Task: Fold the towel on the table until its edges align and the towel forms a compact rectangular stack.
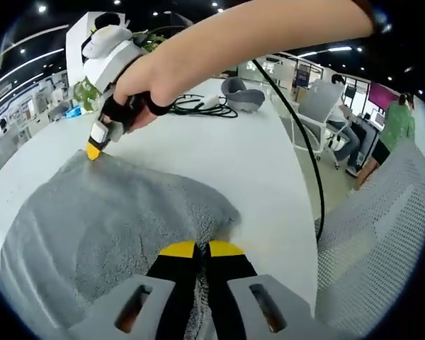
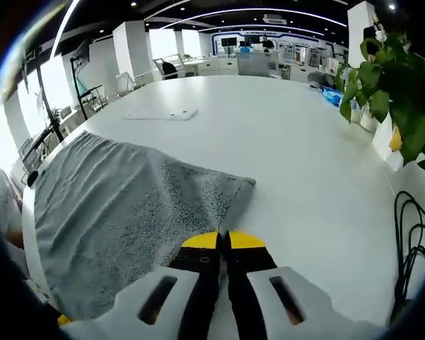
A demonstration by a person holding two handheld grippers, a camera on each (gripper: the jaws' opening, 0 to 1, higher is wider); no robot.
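The grey fluffy terry towel (image 1: 106, 227) lies spread on the white desk (image 1: 219, 152), its long axis running along the desk's near edge. The left gripper (image 1: 201, 249) pinches one towel corner, yellow-tipped jaws pressed together — the right gripper (image 2: 223, 241), likewise closed, nips the opposite corner (image 2: 234, 188). Black cables (image 1: 202, 106) lie further back.

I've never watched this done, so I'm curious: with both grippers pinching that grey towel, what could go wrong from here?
1. The left gripper and right gripper each pinch only a thin bit of the fluffy grey towel, so an edge might slip free mid-fold.
2. The towel already bunches near the left gripper, so edges may end up misaligned.
3. The black cable hangs near the white table and could snag.
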